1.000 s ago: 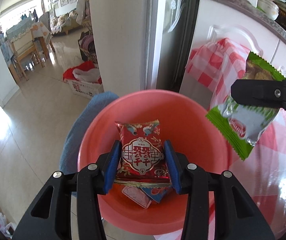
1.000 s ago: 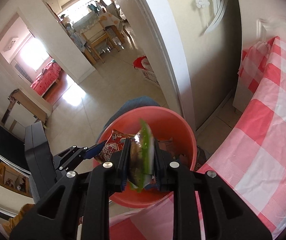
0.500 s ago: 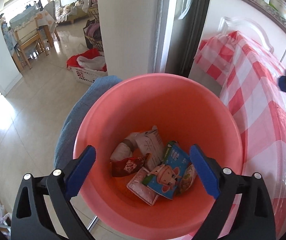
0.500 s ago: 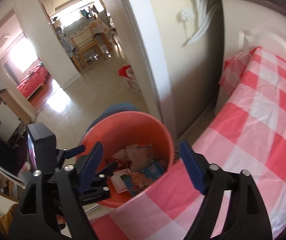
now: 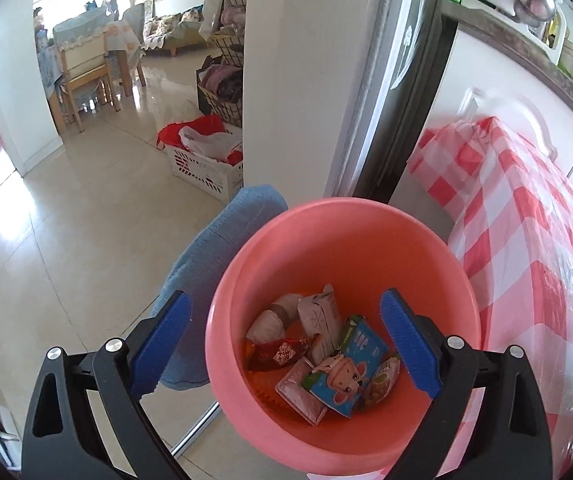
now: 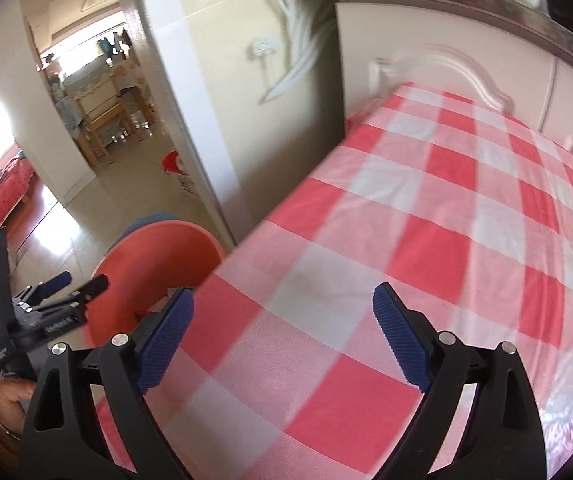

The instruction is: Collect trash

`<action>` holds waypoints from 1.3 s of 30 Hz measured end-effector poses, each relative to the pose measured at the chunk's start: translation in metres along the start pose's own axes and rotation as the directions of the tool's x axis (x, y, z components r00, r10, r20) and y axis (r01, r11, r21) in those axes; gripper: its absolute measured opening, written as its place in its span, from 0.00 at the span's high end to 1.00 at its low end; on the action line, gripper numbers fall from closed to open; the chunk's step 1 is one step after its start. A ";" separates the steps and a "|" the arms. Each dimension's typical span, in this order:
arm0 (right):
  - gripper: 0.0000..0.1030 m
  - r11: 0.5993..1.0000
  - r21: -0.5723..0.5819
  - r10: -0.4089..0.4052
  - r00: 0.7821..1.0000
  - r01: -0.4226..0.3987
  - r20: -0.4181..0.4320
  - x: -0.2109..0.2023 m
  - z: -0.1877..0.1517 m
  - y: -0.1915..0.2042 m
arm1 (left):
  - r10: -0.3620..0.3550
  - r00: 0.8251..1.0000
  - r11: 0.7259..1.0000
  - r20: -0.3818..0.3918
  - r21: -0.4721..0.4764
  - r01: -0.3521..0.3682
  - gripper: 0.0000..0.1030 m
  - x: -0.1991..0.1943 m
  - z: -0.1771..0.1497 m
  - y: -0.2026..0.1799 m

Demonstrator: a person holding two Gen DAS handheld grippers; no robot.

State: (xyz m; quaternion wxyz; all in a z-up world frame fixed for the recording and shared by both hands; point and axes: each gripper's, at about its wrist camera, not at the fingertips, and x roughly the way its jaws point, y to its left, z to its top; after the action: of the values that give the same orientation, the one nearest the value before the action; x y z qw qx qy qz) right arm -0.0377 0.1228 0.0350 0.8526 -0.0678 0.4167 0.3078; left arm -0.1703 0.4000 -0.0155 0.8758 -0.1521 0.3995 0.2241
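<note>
The trash lies at the bottom of the salmon-pink plastic bucket [image 5: 342,280], which stands on the floor just beside the tabletop's [image 6: 426,208] near corner: a blue printed carton [image 5: 346,376] with a cartoon animal at the centre, a red foil wrapper [image 5: 276,354] at its 9 o'clock, a pale crumpled packet [image 5: 318,314] at 12 o'clock, a dull pink sachet [image 5: 300,394] at 7 o'clock, and a green-edged snack bag [image 5: 384,376] at 3 o'clock. All are thin, creased and light, the foil ones glossy.

The left tongs [image 5: 286,344] hang over the bucket with the jaws spread wide and nothing between them; the ribbed blue pads [image 5: 408,340] straddle the rim. The right tongs [image 6: 282,340], equally wide and empty, sit above the tabletop, whose red-and-white checked cloth under clear, shiny film shows no litter in this view (some motion blur here).

By my reading the drop-off step is finished and a search for more trash is in hand. The next move would call for scanning the unseen part of the tabletop, then a flat, low pinch on any wrapper.

A blue cloth-covered seat [image 5: 214,264] stands at the bucket's 10 o'clock.
</note>
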 end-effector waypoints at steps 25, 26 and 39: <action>0.08 0.955 0.076 -0.295 0.929 0.285 0.225 -0.092 -0.019 -0.082 | -0.143 0.972 0.980 0.187 0.164 0.113 0.07 -0.059 0.043 -0.137; 0.07 0.951 0.086 -0.308 0.922 0.296 0.234 -0.099 -0.020 -0.086 | -0.156 0.971 0.977 0.181 0.176 0.124 0.07 -0.063 0.043 -0.147; 0.06 0.890 0.225 -0.456 0.791 0.397 0.407 -0.204 -0.040 -0.124 | -0.330 0.916 0.923 0.226 0.281 0.263 0.07 -0.123 0.028 -0.223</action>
State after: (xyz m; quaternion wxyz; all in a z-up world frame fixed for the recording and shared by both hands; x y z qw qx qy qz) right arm -0.0869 -0.0874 0.1451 0.9752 -0.0325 0.2009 0.0872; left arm -0.1094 0.1887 0.1162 0.9578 -0.0702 0.2732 0.0552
